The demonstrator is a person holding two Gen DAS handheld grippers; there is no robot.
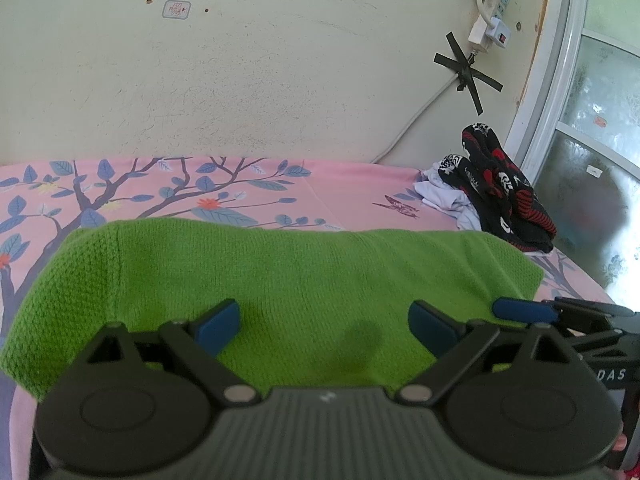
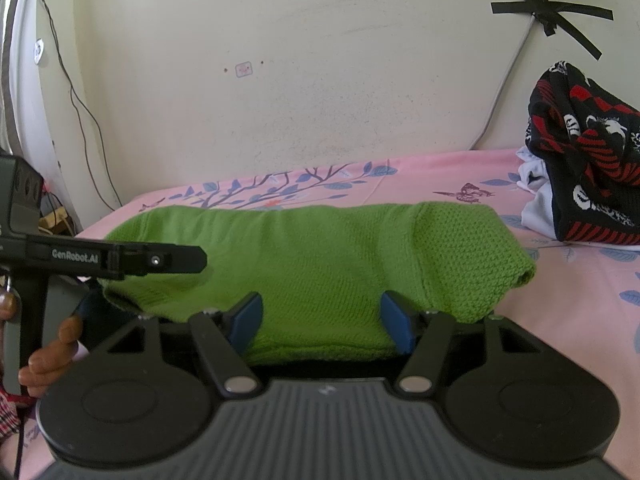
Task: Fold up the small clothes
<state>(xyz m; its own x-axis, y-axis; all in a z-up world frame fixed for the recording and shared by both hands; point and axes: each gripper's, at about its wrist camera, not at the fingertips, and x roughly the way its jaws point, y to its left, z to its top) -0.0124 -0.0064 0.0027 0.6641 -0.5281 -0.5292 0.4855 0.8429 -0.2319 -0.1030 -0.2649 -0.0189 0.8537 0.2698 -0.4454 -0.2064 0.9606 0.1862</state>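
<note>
You have one bed sheet (image 2: 560, 296) in front of you, pink with a print of blue leaves and branches, and it fills the whole lower part of both views up to the pale wall (image 1: 280, 80).

On the sheet lies one green knitted garment (image 2: 320, 256), the largest cloth here. It lies flat in the middle of the sheet, just in front of both grippers. Its long axis runs from left to right across both views, parallel to the wall. The right end is thick and rounded, and the left end passes under the left gripper's finger in the right wrist view.

At the right, near the wall and well apart from the green piece, you have one pile of other clothes: one black garment with red and white pattern (image 2: 588, 160) on top of one pale white cloth (image 2: 534, 192).

You hold two grippers. The left gripper (image 1: 324, 328) has its blue pads wide apart over the near edge of the green garment, and I see nothing pinched between them. The right gripper (image 2: 322, 322) also has its jaws apart, with the near edge of the green garment between the pads; the pads do not press it.

One power strip (image 1: 490, 30) hangs on the wall, fixed with black tape.
</note>
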